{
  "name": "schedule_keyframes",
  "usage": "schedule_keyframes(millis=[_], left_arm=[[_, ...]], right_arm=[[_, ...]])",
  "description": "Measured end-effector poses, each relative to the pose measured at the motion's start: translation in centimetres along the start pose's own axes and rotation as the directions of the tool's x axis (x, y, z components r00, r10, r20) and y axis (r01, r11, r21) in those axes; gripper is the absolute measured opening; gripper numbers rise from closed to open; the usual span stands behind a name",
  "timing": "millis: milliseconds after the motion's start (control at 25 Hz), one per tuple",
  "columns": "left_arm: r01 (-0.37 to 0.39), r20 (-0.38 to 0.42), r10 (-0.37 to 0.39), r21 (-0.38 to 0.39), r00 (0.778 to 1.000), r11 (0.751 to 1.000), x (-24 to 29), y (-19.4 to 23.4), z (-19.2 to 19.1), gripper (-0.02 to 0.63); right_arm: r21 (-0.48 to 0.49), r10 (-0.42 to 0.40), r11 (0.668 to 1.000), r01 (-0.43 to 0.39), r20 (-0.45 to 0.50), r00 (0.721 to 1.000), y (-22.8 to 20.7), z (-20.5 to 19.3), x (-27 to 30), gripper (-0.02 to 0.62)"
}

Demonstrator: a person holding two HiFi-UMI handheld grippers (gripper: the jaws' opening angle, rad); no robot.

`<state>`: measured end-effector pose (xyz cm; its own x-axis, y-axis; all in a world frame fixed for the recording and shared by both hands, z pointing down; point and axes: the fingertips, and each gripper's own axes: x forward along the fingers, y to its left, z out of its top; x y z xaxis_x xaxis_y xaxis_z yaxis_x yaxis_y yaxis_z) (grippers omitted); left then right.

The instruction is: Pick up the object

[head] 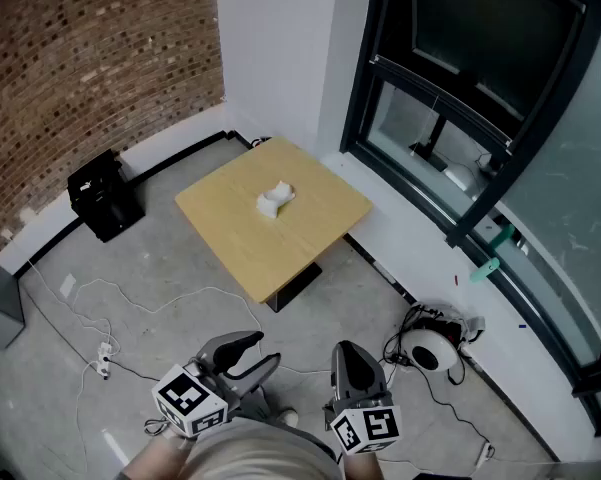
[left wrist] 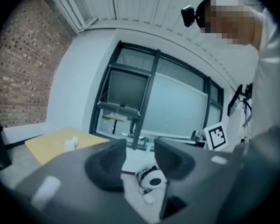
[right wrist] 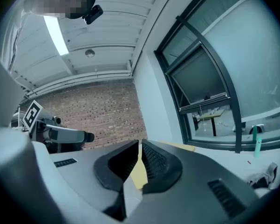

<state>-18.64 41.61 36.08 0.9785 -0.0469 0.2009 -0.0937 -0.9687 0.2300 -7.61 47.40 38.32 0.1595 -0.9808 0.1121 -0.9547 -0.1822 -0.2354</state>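
A small white object (head: 275, 200) rests near the middle of a square wooden table (head: 235, 243), far ahead of both grippers. In the left gripper view the object (left wrist: 71, 143) shows small on the table (left wrist: 46, 147) at the left. Low at the frame's bottom, my left gripper (head: 252, 353) (left wrist: 140, 148) has its jaws a little apart with nothing between them. Beside it, my right gripper (head: 352, 356) (right wrist: 140, 148) has its jaws together and empty. A strip of the table (right wrist: 139, 174) shows through their slit.
A black box (head: 103, 194) stands by the brick wall at the left. White cables and a power strip (head: 103, 358) trail over the concrete floor. A cable reel (head: 428, 348) lies at the right below the dark window frame (head: 480, 168).
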Motion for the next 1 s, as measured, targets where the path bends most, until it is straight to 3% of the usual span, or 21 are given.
schedule_keyframes(millis=[280,400,720,1000], left_arm=[[-0.032,0.022,0.033,-0.046,0.999,0.998,4.7,9.4,0.6,0.173],[-0.059,0.048,0.064,-0.088,0.997,0.994,5.6,15.1,1.2,0.175],[-0.125,0.146,0.155,-0.191,0.977,0.974,6.0,29.6,6.0,0.170],[-0.263,0.086,0.290,-0.235,0.953,0.936,6.9,37.7,5.1,0.170]], right_arm=[[-0.013,-0.034,0.999,0.033,-0.052,0.998,-4.5,-0.9,8.7,0.026],[-0.040,-0.010,0.999,0.006,-0.091,0.996,-4.6,-0.9,14.9,0.028],[-0.164,0.159,0.968,-0.190,-0.184,0.970,0.9,2.6,32.4,0.026],[-0.153,0.321,0.915,-0.374,-0.287,0.903,2.4,1.0,42.8,0.028]])
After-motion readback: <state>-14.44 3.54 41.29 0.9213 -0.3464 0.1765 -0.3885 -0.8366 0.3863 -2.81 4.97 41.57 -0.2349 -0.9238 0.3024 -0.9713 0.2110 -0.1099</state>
